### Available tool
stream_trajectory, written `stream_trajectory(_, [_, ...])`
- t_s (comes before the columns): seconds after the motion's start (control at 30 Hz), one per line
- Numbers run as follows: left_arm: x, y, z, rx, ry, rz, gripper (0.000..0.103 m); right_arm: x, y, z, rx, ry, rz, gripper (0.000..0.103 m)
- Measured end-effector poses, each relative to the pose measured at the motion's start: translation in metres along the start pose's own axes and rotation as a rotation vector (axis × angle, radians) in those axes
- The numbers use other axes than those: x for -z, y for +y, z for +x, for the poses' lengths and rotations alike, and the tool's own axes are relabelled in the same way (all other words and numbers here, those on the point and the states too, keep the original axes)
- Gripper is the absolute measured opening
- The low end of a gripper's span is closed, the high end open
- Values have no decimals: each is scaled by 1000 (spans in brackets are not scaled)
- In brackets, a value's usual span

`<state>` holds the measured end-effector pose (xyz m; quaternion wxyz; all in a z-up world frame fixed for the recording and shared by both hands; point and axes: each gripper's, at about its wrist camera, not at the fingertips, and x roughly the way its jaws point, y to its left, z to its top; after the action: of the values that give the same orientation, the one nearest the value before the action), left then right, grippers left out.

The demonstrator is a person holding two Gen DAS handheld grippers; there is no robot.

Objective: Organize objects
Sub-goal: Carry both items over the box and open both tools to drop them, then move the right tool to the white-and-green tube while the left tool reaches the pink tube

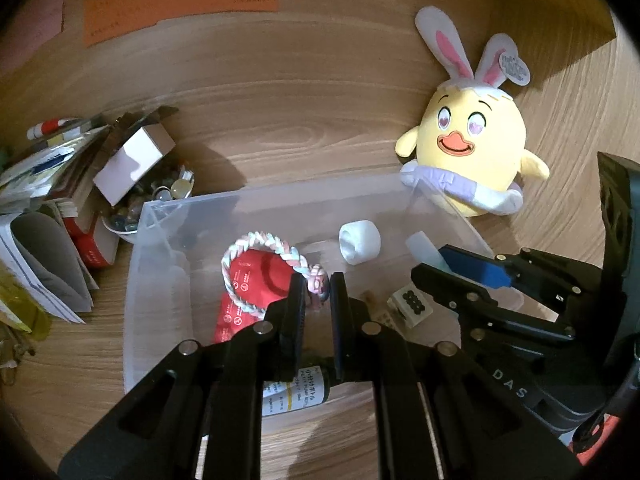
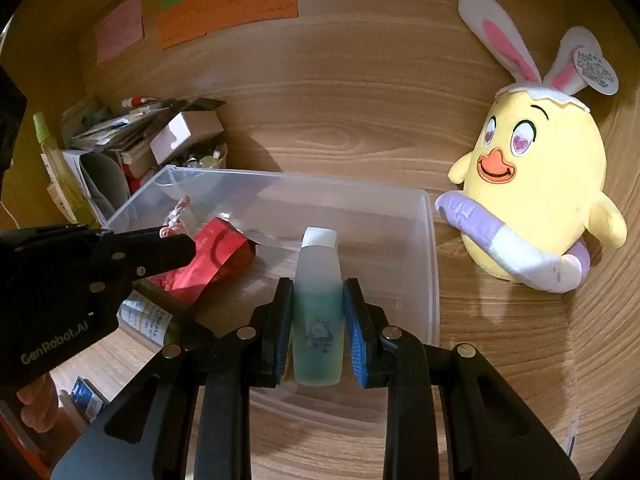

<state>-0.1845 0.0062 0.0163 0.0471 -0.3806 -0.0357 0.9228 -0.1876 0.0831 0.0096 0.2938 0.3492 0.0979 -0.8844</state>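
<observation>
Bottle [image 2: 317,312] is being gripped by right gripper [image 2: 318,332] over bin [image 2: 428,264] | braided ring [image 1: 264,268] is being pinched by closed left gripper [image 1: 319,312] | plush [image 2: 536,184] is sitting beside bin

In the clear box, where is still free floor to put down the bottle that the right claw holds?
The free floor of the clear box lies along its right wall, beside the plush chick, straight ahead of the bottle in the right claw. The left half is crowded: red packet, braided bracelet, white roll.
</observation>
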Motion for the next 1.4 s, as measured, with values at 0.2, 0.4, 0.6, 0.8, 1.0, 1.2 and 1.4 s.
stream_trajectory(0.2, [2,-1,2,7,14,7,19,2,6,1,20,-3,-21,23])
stream_trajectory(0.4, [0,2,-8,2,-13,-6,39,3,9,1,25,3,-36,24])
stream_trajectory(0.6, [-2,5,-26,-14,-58,-14,59,1,6,-8,15,-9,-24,41])
stream_trajectory(0.8, [-1,7,-47,-28,-99,-28,79,0,5,-27,3,-40,-18,61])
stream_trajectory(1.0, [10,8,-68,-60,-128,4,87,7,5,-51,-48,-66,-12,76])
stream_trajectory(1.2, [35,14,-90,-40,-128,19,93,24,8,-76,-76,-93,-30,79])
stream_trajectory(1.4, [61,21,-100,-61,-95,30,93,44,19,-86,-123,-87,-38,79])
